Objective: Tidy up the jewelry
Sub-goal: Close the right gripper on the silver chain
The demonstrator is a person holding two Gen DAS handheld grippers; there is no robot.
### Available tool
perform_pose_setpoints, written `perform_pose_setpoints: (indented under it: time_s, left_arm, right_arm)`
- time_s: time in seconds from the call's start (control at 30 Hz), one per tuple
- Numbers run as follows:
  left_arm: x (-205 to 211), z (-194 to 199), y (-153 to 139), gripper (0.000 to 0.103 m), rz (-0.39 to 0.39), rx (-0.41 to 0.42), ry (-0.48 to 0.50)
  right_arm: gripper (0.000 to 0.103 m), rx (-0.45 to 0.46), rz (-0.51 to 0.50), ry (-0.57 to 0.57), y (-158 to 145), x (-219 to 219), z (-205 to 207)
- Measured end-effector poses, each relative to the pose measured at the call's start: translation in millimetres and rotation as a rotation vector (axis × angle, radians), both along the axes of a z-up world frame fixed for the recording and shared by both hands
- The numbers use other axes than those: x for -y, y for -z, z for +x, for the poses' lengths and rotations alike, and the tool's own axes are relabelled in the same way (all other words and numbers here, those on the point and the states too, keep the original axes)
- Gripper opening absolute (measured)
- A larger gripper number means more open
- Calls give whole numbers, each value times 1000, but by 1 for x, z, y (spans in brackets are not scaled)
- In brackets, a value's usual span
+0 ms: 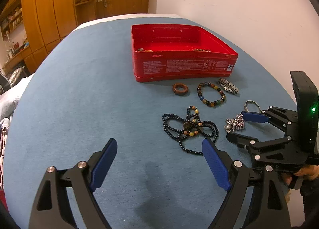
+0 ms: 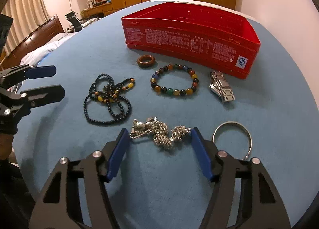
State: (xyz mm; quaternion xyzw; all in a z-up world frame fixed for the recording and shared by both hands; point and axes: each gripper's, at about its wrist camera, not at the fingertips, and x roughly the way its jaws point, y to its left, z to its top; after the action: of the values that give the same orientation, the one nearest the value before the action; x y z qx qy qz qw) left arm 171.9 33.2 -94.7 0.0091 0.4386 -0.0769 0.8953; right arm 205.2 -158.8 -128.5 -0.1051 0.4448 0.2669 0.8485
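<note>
- Right wrist view: the blue-covered counter (image 2: 269,169) fills the frame, with all the jewelry lying on it.
- Red tin (image 2: 191,35) sits at the upper centre, open on top; in the left wrist view a few beads show inside along its near wall.
- Right gripper (image 2: 158,141) comes up from the bottom centre, jaws spread wide on either side of the silver chain (image 2: 159,133), the blue pads (image 2: 117,155) just beside its two ends; whether they touch it, I cannot tell.
- Left gripper (image 1: 159,155) fills the bottom of the left wrist view, jaws spread wide over bare cloth and holding nothing, its right-hand pad just beside the black bead necklace (image 2: 107,99).
- Black bead necklace lies tangled at centre left, with amber and yellow beads mixed in.
- Multicoloured bead bracelet (image 2: 175,79) lies at the centre, in front of the tin.
- Silver bangle (image 2: 232,131) rests at lower right, just beside the right-hand pad.
- Steel watch (image 2: 221,86) lies right of the bracelet, near the tin's corner.
- Brown wooden ring (image 2: 146,61) sits just in front of the tin.
</note>
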Motion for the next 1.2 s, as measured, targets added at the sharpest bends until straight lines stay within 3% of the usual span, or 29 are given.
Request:
perform_pose_setpoints:
  time_s: [0.07,0.17,0.5,0.87,0.9,0.93,1.2]
  left_arm:
    - [-1,1,1,87,-4,-4,0]
    - [-1,2,1,87,-13,-8,3]
    - [9,2,1,87,-15,-17,17]
    - [31,6,8,87,-36,-53,70]
    - [34,8,10,87,-33,-60,77]
    - [36,8,12,87,-31,-63,80]
    - [53,24,33,87,10,-108,87]
  right_arm:
    - [45,0,4,-4,0,1,2]
    - [24,-11,13,-16,-2,2,4]
    - [19,-22,77,-15,-14,17,0]
    - [19,15,151,14,-47,43,-13]
    - [17,22,152,14,-51,45,-14]
    - [1,28,154,15,-53,46,-15]
    - [0,34,184,23,-62,55,-11]
